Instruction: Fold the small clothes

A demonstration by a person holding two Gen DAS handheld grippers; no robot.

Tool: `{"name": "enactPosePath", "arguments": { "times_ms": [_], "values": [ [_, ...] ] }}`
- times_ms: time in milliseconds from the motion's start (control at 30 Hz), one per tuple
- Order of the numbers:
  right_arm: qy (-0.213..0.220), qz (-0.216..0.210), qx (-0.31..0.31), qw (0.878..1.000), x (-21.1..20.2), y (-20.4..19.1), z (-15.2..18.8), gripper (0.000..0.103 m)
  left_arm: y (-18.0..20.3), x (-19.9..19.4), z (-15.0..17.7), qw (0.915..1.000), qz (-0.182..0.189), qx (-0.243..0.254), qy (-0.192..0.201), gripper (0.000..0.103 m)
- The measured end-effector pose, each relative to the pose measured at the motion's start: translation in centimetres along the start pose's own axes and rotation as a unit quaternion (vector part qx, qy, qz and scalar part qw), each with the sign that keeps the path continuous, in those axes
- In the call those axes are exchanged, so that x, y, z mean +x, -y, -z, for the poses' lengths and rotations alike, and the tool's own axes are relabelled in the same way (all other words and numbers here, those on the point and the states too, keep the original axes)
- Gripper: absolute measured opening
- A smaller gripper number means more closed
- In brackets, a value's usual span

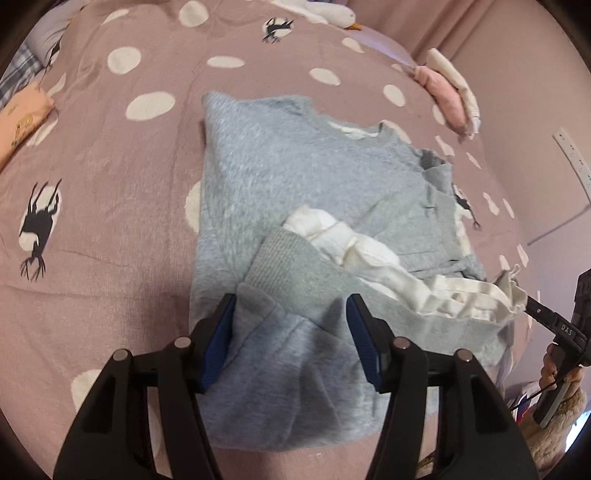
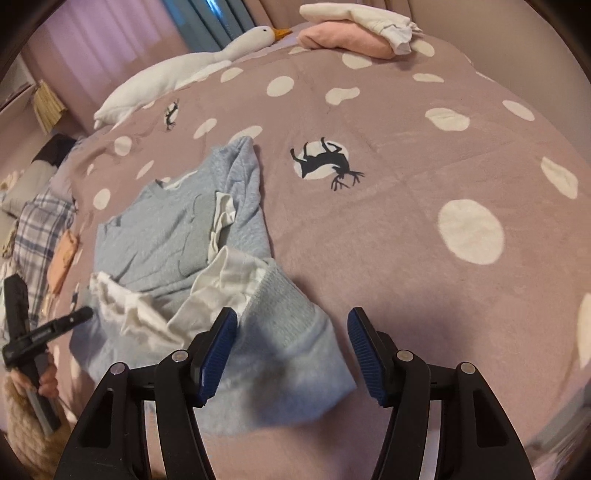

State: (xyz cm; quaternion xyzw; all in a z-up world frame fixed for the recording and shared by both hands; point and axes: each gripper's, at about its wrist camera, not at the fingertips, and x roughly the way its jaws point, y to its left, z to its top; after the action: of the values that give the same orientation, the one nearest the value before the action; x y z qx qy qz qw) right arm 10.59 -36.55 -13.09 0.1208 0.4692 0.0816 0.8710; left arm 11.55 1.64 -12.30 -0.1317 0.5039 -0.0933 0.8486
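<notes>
A small grey sweatshirt (image 1: 295, 173) with a white inner layer (image 1: 354, 240) lies spread on the bed, its ribbed hem folded up towards me. My left gripper (image 1: 291, 300) hovers open over the near hem corner, and grey cloth fills the gap between its blue pads (image 1: 218, 332). My right gripper (image 2: 292, 312) stands open over the sweatshirt's (image 2: 162, 225) other ribbed corner (image 2: 284, 332). The cloth reaches its left pad (image 2: 218, 354), while bare bedding shows beside the right pad. Each gripper appears at the edge of the other's view, the right gripper (image 1: 543, 315) and the left gripper (image 2: 79, 315).
The mauve duvet (image 2: 406, 229) has white dots and black deer prints. A folded pink and white stack (image 2: 354, 33) lies at the far edge, beside a white goose plush (image 2: 184, 70). A peach garment (image 1: 22, 114) and plaid cloth (image 2: 40, 229) lie at the bed's side.
</notes>
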Motion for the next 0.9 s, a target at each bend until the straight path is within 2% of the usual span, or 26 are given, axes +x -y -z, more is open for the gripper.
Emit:
{"name": "enactPosePath", "arguments": {
  "times_ms": [100,200,367,633,700,733,767,800,833,867,900],
  "values": [
    [-0.001,0.007,-0.019,1.0,-1.1,0.1,0.5,0.062,0.3,-0.6,-0.3,0.9998,-0.003,0.012,0.015,0.059],
    [-0.007,0.003,-0.04,0.999,-0.9,0.1,0.8,0.072,0.2,-0.1,-0.9,0.9997,-0.006,0.016,0.015,0.059],
    [-0.028,-0.011,-0.067,0.997,2.0,-0.5,0.5,0.072,0.2,1.6,-1.5,0.9998,-0.009,0.015,-0.002,0.059],
    [-0.046,-0.036,-0.058,0.997,5.5,-0.4,-1.3,0.072,-0.2,3.5,-2.1,0.9997,0.002,0.003,-0.024,0.059],
    [-0.038,-0.035,-0.061,0.997,5.4,-0.7,-1.3,0.067,-0.1,3.4,-2.1,0.9998,-0.001,0.005,-0.021,0.059],
    [-0.034,-0.037,-0.064,0.997,5.2,-1.1,-1.3,0.059,0.1,3.4,-2.0,0.9998,-0.006,0.009,-0.017,0.059],
    [-0.029,-0.041,-0.065,0.997,5.0,-1.2,-1.2,0.053,0.1,3.3,-1.9,0.9997,-0.013,0.014,-0.015,0.052],
    [-0.024,-0.039,-0.064,0.997,4.8,-1.4,-1.1,0.052,0.3,3.3,-1.8,0.9994,-0.026,0.021,-0.011,0.045],
    [-0.022,-0.031,-0.061,0.997,4.7,-1.5,-1.0,0.045,0.5,3.2,-1.7,0.9991,-0.031,0.028,-0.008,0.042],
    [-0.021,-0.026,-0.059,0.998,4.7,-1.4,-1.0,0.034,0.5,3.0,-1.5,0.9992,-0.03,0.028,-0.002,0.029],
    [-0.019,-0.024,-0.057,0.998,4.5,-1.5,-1.0,0.031,0.5,2.6,-1.3,0.9993,-0.026,0.027,0.005,0.016]
  ]
}}
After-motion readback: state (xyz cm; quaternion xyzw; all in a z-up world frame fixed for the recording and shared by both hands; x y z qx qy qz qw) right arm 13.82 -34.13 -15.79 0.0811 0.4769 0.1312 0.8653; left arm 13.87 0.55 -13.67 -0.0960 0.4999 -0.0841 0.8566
